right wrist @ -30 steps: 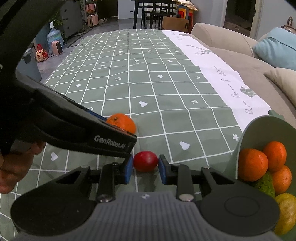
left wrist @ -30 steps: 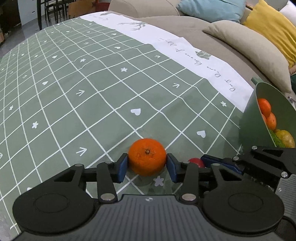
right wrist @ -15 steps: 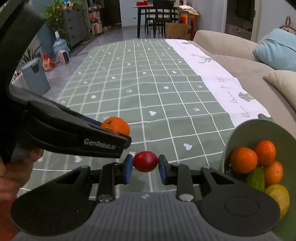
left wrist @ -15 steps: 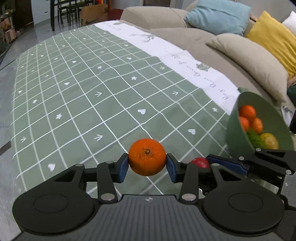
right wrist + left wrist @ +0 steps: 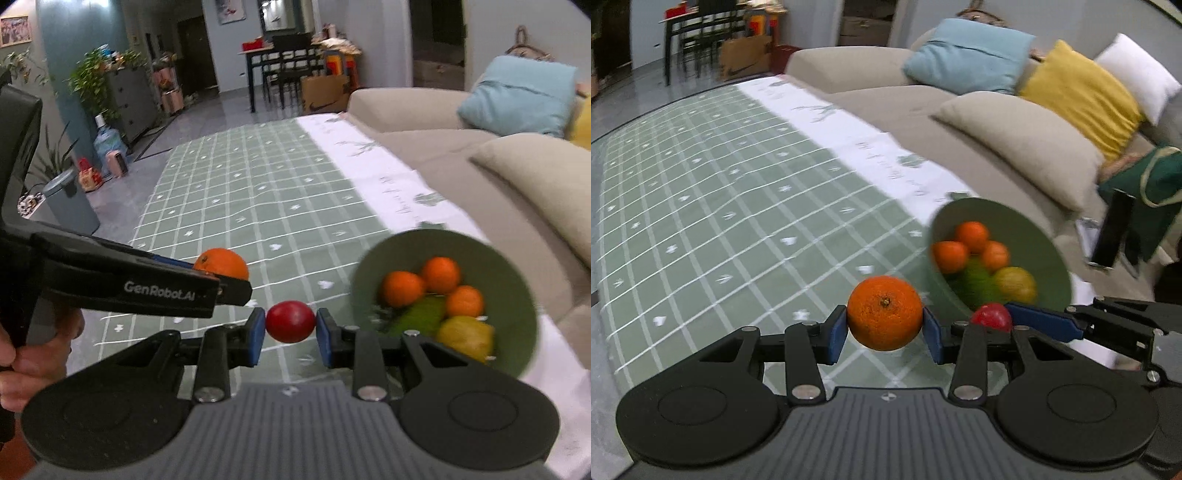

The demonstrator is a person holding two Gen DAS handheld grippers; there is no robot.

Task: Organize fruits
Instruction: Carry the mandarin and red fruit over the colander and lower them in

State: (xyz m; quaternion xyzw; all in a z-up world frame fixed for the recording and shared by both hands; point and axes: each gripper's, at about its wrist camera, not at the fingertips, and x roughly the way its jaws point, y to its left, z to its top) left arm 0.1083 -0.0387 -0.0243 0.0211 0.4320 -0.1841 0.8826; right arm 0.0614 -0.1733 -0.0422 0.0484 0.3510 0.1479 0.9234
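Observation:
My left gripper (image 5: 885,328) is shut on an orange (image 5: 885,312) and holds it above the green checked tablecloth (image 5: 738,229). My right gripper (image 5: 290,332) is shut on a small red fruit (image 5: 290,321), also lifted. The red fruit (image 5: 991,316) shows in the left wrist view just right of the orange. The orange (image 5: 221,263) shows in the right wrist view behind the left gripper's arm. A green bowl (image 5: 1027,221) holding three oranges, a green fruit and a yellow fruit stands to the right of both grippers; in the right wrist view the bowl (image 5: 517,295) is at right.
A beige sofa (image 5: 1015,147) with blue, yellow and white cushions runs along the table's right side. A dark green bag (image 5: 1145,192) lies on it. A grey bin (image 5: 70,203), plants and a dining table stand on the floor beyond.
Both grippers have risen off the table with their fruit and swung right, so the bowl is now fuller in view and closer to centre.

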